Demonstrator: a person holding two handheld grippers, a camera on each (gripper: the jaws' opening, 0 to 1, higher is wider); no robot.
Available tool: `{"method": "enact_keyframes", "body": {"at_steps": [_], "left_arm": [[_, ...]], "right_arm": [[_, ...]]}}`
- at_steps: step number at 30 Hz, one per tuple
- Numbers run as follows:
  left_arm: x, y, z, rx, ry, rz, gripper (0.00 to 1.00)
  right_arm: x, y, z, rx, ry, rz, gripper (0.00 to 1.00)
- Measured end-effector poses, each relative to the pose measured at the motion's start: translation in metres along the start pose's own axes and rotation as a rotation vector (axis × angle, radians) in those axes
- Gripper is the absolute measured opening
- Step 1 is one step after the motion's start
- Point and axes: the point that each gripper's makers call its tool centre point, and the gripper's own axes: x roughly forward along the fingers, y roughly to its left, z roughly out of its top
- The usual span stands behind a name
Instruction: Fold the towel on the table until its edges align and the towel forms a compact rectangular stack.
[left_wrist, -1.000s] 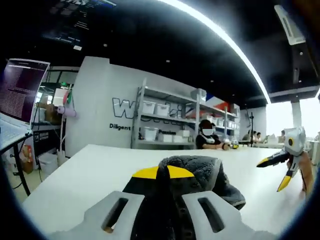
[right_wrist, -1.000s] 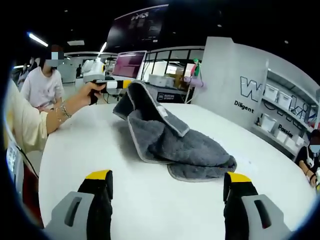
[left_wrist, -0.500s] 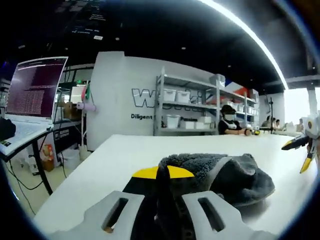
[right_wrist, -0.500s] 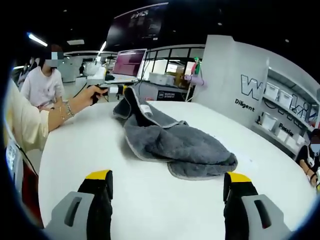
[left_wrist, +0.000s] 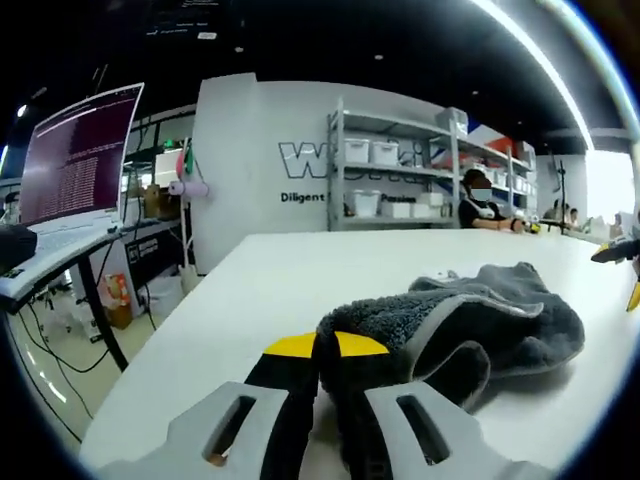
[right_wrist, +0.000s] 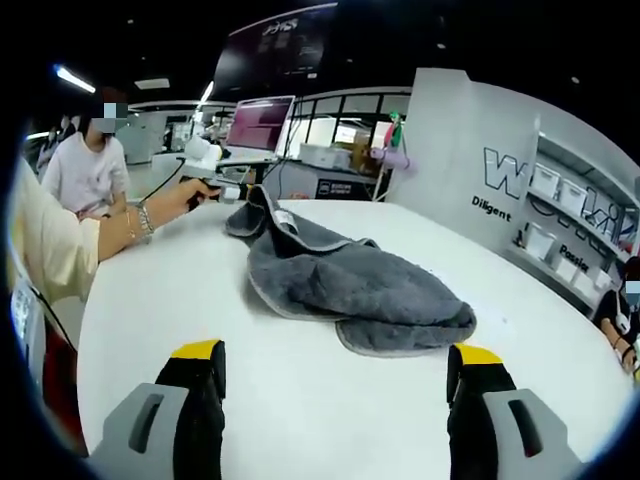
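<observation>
Left gripper view: your left tongs (left_wrist: 327, 352) clamp a corner of the grey towel (right_wrist: 350, 290), crumpled on the white table (right_wrist: 300, 400). Your right tongs (right_wrist: 335, 365) hang apart; unpinned cloth could drag and bunch.

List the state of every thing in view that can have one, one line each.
towel: crumpled in a loose heap on the table, not yet a neat stack, one corner pinched.
left gripper: shut on a corner of the towel, low over the table.
right gripper: open, holding nothing, short of the towel.
table: white, bearing the towel.
laptop: lid up, screen lit.
</observation>
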Motion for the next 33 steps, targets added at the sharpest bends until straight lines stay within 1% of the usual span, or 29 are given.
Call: {"method": "enact_keyframes", "body": {"at_steps": [3,6,7,10,13,16,18,20,22,24,27,28,29,32,33], "left_arm": [[0.003,-0.001,-0.006,0.022,0.026,0.0,0.04],[0.008,-0.005,-0.019,0.077,0.084,-0.003,0.04],[0.01,-0.007,-0.022,0.084,0.094,-0.006,0.04],[0.012,-0.009,-0.027,0.088,0.109,-0.012,0.05],[0.012,-0.008,-0.027,0.089,0.111,-0.011,0.05],[0.011,-0.008,-0.029,0.082,0.119,-0.01,0.08],[0.01,-0.006,-0.026,0.076,0.112,-0.001,0.12],[0.005,-0.002,-0.018,0.085,0.089,0.023,0.19],[-0.001,0.001,-0.004,0.097,0.045,0.04,0.23],[-0.007,0.0,0.013,0.101,-0.012,0.038,0.26],[-0.017,-0.009,0.039,0.09,-0.108,-0.005,0.28],[-0.018,-0.011,0.043,0.088,-0.119,-0.014,0.3],[-0.022,-0.016,0.052,0.076,-0.156,-0.042,0.31],[-0.029,-0.028,0.065,0.037,-0.208,-0.112,0.34],[-0.031,-0.034,0.069,0.027,-0.225,-0.149,0.35]], "right_arm": [[0.001,0.0,-0.001,0.003,0.002,0.0,0.93],[0.001,0.001,-0.001,0.0,0.006,0.0,0.93],[0.001,0.002,0.0,-0.003,0.006,0.0,0.93],[0.001,0.004,0.001,-0.008,0.001,0.007,0.93],[0.001,0.004,0.001,-0.011,0.001,0.007,0.93],[0.0,0.004,0.0,-0.013,0.004,0.004,0.93],[-0.001,0.004,0.001,-0.016,0.001,0.003,0.93],[-0.001,0.004,0.002,-0.016,-0.001,0.003,0.93],[-0.001,0.004,0.002,-0.017,-0.001,0.003,0.93],[-0.001,0.004,0.002,-0.02,0.003,0.003,0.93],[0.0,0.005,0.0,-0.022,0.009,0.006,0.93],[0.001,0.005,0.0,-0.023,0.01,0.006,0.93],[0.001,0.005,0.0,-0.023,0.012,0.005,0.93],[0.001,0.005,-0.001,-0.022,0.015,0.004,0.93],[0.002,0.004,-0.002,-0.021,0.017,0.002,0.93]]}}
